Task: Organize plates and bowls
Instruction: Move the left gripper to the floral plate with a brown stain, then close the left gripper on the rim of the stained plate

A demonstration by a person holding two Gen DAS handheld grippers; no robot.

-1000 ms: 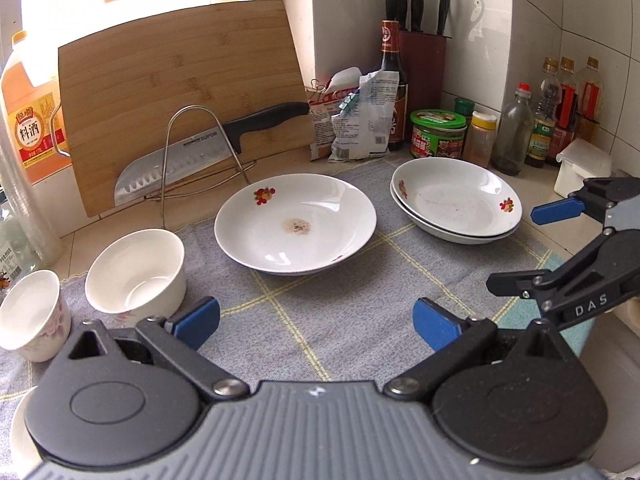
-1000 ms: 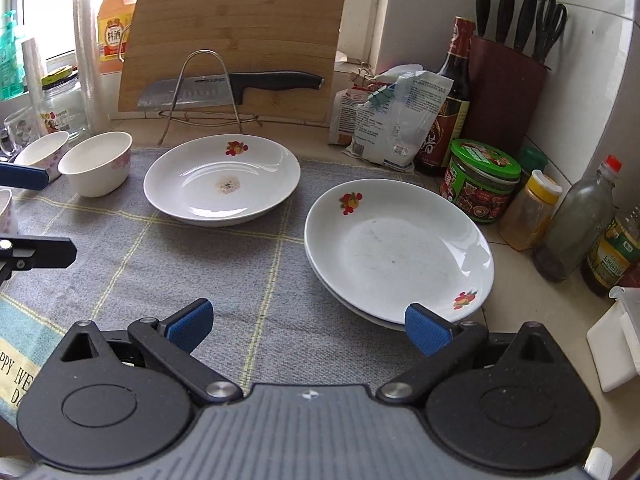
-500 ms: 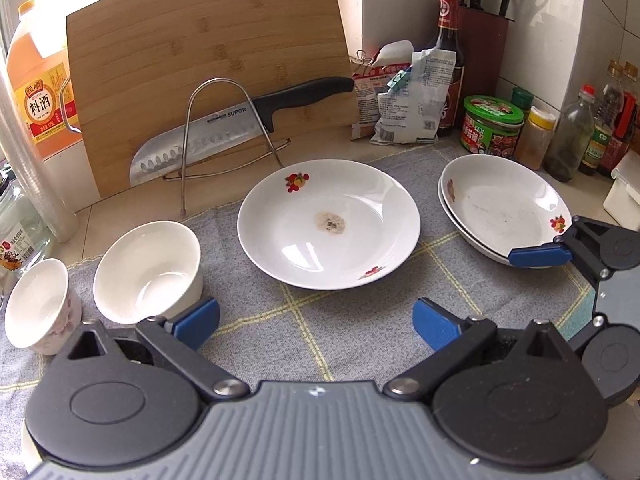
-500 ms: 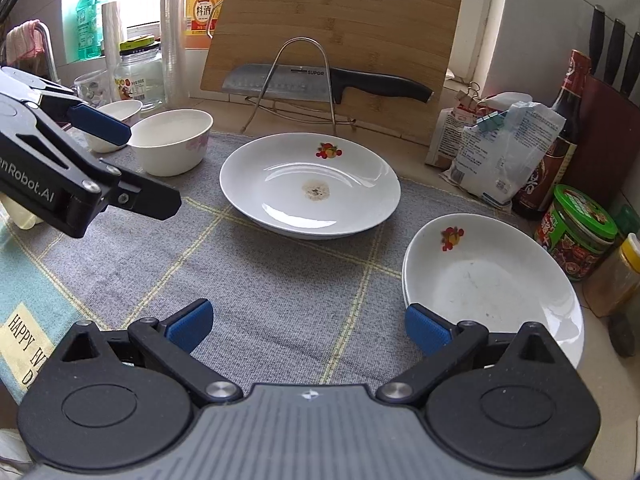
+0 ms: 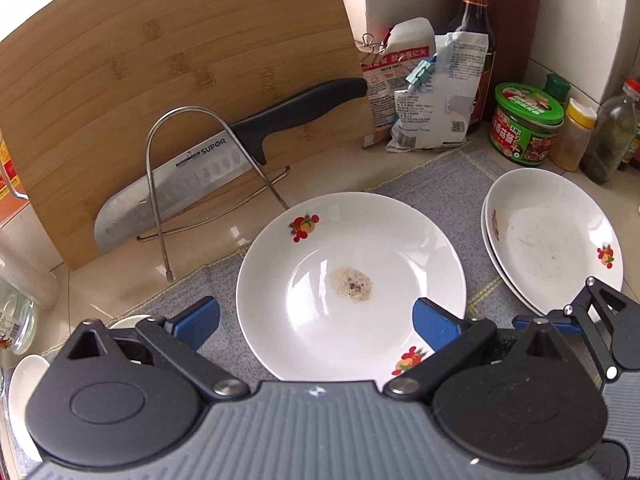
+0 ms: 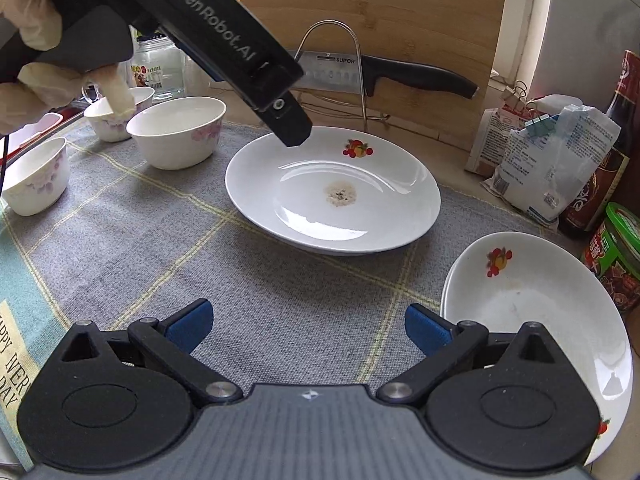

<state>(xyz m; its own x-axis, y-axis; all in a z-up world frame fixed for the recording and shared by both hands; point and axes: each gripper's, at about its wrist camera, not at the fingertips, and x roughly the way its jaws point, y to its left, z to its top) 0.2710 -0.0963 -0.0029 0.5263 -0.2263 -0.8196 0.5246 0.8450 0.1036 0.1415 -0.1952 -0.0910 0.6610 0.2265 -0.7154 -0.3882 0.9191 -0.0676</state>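
Note:
A white plate with a brown stain (image 5: 352,288) (image 6: 332,192) lies on the grey cloth. My left gripper (image 5: 316,322) hovers open over that plate's near half, one pad on each side and nothing between them. In the right wrist view one finger (image 6: 288,120) of it hangs above the plate's far left rim. A stack of two plates (image 5: 552,248) (image 6: 536,312) sits to the right. My right gripper (image 6: 308,328) is open above the cloth, just left of the stack. Three white bowls (image 6: 176,130) (image 6: 34,174) (image 6: 116,116) stand at the left.
A bamboo cutting board (image 5: 160,80) leans at the back with a cleaver (image 5: 224,160) on a wire rack (image 5: 160,200). Food bags (image 5: 420,92), a sauce bottle (image 5: 476,20), a green-lidded jar (image 5: 524,128) and small bottles line the right. A gloved hand (image 6: 28,40) holds the left gripper.
My left gripper moved forward and now hangs over the stained plate. The right gripper swung left, from the plate stack toward the cloth's middle. Both stayed open.

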